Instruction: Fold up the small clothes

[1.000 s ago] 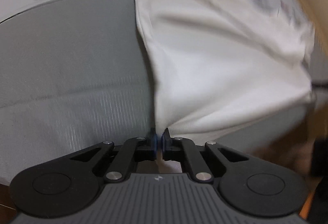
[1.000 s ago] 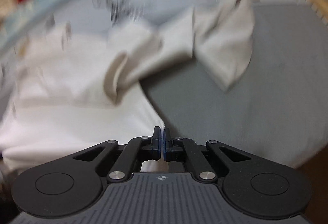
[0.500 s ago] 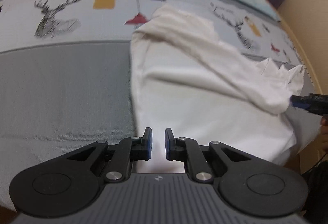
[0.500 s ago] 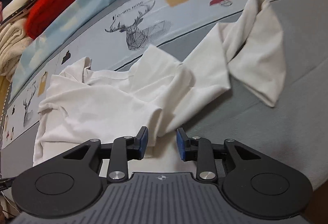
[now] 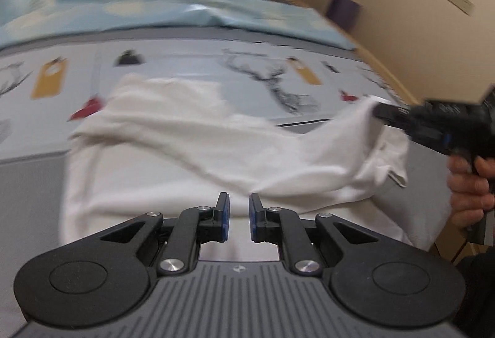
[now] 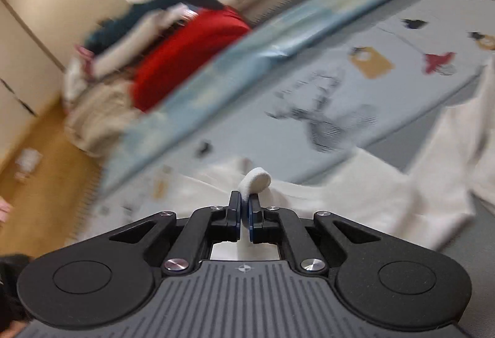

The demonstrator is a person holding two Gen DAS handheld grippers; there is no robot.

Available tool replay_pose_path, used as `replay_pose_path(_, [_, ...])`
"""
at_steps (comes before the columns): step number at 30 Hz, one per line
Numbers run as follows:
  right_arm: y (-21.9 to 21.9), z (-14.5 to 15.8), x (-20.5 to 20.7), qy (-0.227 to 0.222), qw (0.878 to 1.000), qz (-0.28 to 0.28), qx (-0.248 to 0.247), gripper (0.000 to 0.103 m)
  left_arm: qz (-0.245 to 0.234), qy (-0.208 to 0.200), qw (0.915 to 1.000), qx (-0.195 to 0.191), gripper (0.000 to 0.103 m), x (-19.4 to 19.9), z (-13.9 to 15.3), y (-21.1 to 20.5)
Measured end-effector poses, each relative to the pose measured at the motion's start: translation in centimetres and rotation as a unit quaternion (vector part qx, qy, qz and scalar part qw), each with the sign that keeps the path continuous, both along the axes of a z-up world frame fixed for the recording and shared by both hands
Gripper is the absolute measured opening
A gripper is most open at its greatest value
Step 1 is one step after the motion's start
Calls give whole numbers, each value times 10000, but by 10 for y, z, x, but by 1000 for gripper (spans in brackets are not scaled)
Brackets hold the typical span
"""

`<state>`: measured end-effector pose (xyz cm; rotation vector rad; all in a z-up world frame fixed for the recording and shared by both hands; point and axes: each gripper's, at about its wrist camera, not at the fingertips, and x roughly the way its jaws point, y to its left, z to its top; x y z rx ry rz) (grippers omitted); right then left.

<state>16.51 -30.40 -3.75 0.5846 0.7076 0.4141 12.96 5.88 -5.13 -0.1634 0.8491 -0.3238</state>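
The white garment (image 5: 173, 177) lies spread on a bed cover (image 5: 191, 59) printed with deer heads, tags and small red shapes, partly over the plain grey band nearer the tongs. The left gripper (image 5: 236, 214) hangs just above the near part of the cloth with its tongs apart; they have just been opening, and nothing sits between the blue pads. The fabric directly ahead of them lies flat, with a long ridge of cloth running from the far left across to the right.

At the right end of that ridge the right gripper (image 5: 380, 112) holds a corner of the garment lifted off the bed, so the cloth sags in a hanging fold between that corner and the flat part. A person's hand (image 5: 470, 183) grips its handle below. In the right wrist view the right gripper (image 6: 244, 214) has its tongs clamped on a small rolled edge of the white garment (image 6: 355, 195), which pokes up between the pads; these tongs have just been closing. The rest of the garment trails to the right of them.

Beyond both tongs, at the far side of the bed, sit a red bundle (image 6: 185, 59) and a pile of pale and dark clothes (image 6: 123, 37). Both views are blurred
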Motion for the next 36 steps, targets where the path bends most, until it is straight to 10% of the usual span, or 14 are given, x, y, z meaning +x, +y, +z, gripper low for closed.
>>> replay_pose_path(5, [7, -7, 18, 130, 9994, 85, 310, 4, -557, -363, 9978, 12, 42, 19, -9, -52])
replay_pose_path(17, [9, -10, 38, 90, 9990, 128, 430, 4, -1284, -567, 9900, -156, 46, 59, -39, -113])
replay_pose_path(19, [11, -11, 41, 81, 9989, 142, 446, 4, -1246, -407, 9913, 119, 11, 68, -48, -114])
replay_pose_path(22, [18, -8, 42, -36, 9988, 210, 439, 5, -1059, -335, 9934, 296, 6, 82, -53, -102])
replay_pose_path(29, [24, -10, 57, 135, 9932, -753, -875, 28, 887, 268, 9935, 667, 6, 123, -59, 33])
replay_pose_path(36, [19, -32, 82, 763, 9606, -1175, -2401, 28, 3426, 460, 9338, 924, 6, 101, -63, 252])
